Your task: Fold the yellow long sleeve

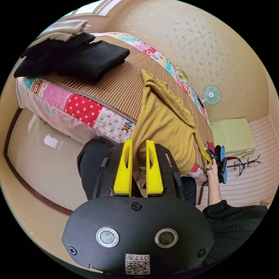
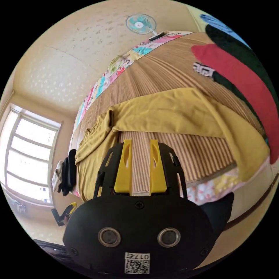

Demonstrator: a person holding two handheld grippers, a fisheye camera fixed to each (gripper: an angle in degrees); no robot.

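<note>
Nearby, black clothes (image 1: 78, 56) beside yellow long sleeve (image 1: 164, 125)

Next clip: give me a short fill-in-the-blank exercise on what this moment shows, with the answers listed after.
1. The yellow shirt lies on a bed covered by a ____ mat.
2. In the left gripper view, a pile of folded ____ clothes sits on the bed.
3. A small ____ stands by the wall beyond the bed.
4. The jaws of the left gripper are ____.

Answers: striped; black; fan; open
</note>
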